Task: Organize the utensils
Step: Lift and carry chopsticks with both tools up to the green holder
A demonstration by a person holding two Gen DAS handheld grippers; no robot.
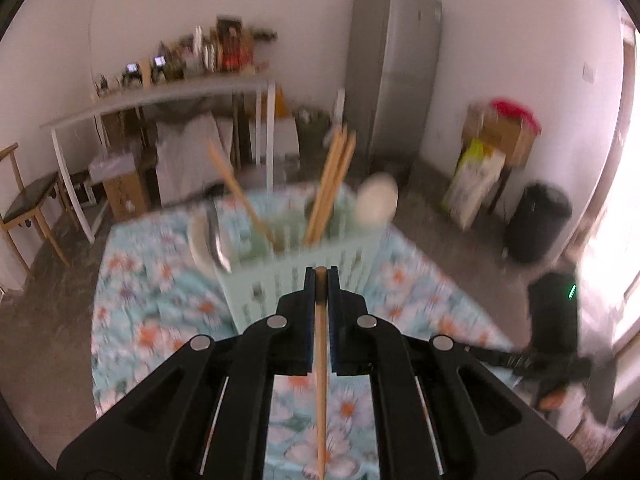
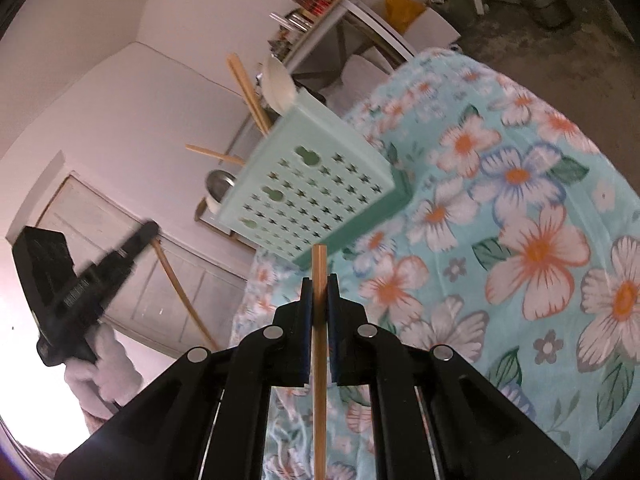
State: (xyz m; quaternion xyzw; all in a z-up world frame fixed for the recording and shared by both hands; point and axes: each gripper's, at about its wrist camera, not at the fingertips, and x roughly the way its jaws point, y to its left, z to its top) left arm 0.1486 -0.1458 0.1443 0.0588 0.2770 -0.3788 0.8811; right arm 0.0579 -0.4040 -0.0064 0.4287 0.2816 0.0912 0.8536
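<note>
Mint utensil caddy point(image 1: 304, 264) stands on the floral tablecloth point(image 1: 152, 312) w/ chopsticks point(image 1: 330, 184), a white spoon point(image 1: 376, 200) and a metal spoon point(image 1: 218, 236) upright in its slots. My left gripper point(image 1: 320, 276) is clamped on one wooden chopstick point(image 1: 321, 380), tip just short of the caddy's near wall. My right gripper point(image 2: 319, 284) likewise pinches a chopstick point(image 2: 319, 360), near the caddy's perforated back point(image 2: 308, 196); frames blurred.

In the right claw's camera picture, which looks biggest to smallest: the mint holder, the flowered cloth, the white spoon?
1. Flowered cloth
2. Mint holder
3. White spoon, though it sits farthest from the camera, so it may look smaller than it is.
</note>
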